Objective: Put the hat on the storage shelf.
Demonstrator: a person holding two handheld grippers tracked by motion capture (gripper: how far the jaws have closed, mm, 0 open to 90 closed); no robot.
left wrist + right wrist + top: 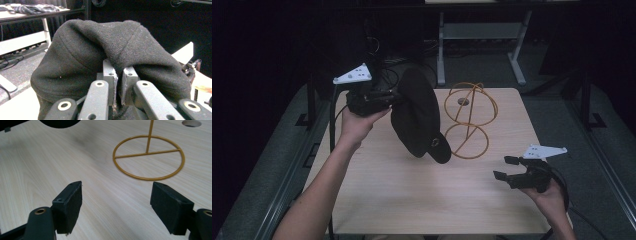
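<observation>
A black cap [418, 116] hangs in the air over the table's middle, brim down, with a small round emblem near its lower edge. My left gripper [398, 98] is shut on the cap's fabric at its upper left; in the left gripper view the cap [100, 52] bulges over the closed jaws [119, 82]. A gold wire stand [468, 120] with a ring base and a wire globe on top stands just right of the cap. My right gripper [506, 168] hovers open near the table's right front, jaws wide [116, 202] and nothing between them, facing the stand's base ring [148, 157].
The pale wooden table [412, 200] has a small round hole [463, 101] behind the stand. A metal desk frame [482, 35] stands beyond the far edge on dark floor. Dark rails run along both sides of the table.
</observation>
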